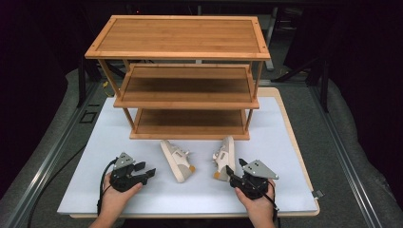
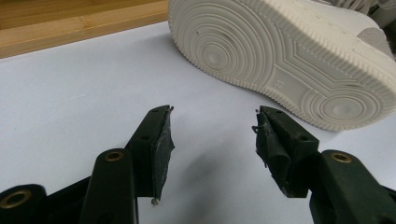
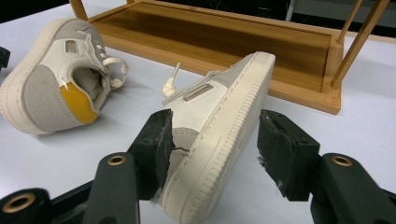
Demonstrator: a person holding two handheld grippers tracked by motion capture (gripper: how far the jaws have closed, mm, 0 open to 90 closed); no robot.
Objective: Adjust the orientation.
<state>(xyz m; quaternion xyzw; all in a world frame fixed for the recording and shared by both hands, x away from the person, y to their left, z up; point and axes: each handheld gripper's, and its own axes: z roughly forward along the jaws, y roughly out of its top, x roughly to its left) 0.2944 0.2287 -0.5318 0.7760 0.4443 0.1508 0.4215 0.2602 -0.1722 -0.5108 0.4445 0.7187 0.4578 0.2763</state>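
The right shoe [image 3: 219,140] lies on its side on the desk [image 1: 142,194], its heel end between the wide right tongs [image 3: 215,149], long axis pointing at the shelf (one pad touches). The left tongs [image 2: 212,140] gape empty short of the left shoe [image 2: 289,56].

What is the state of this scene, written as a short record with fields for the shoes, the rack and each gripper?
left shoe: white sneaker lying on its side on the white table mat, sole toward the left gripper
right shoe: matching sneaker on its side, heel between the jaws of the right gripper
rack: three-tier wooden shoe rack, all tiers bare
left gripper: open, nothing between its jaws, short of the left shoe
right gripper: open around the right shoe's heel; one pad looks to touch it, the other stands apart
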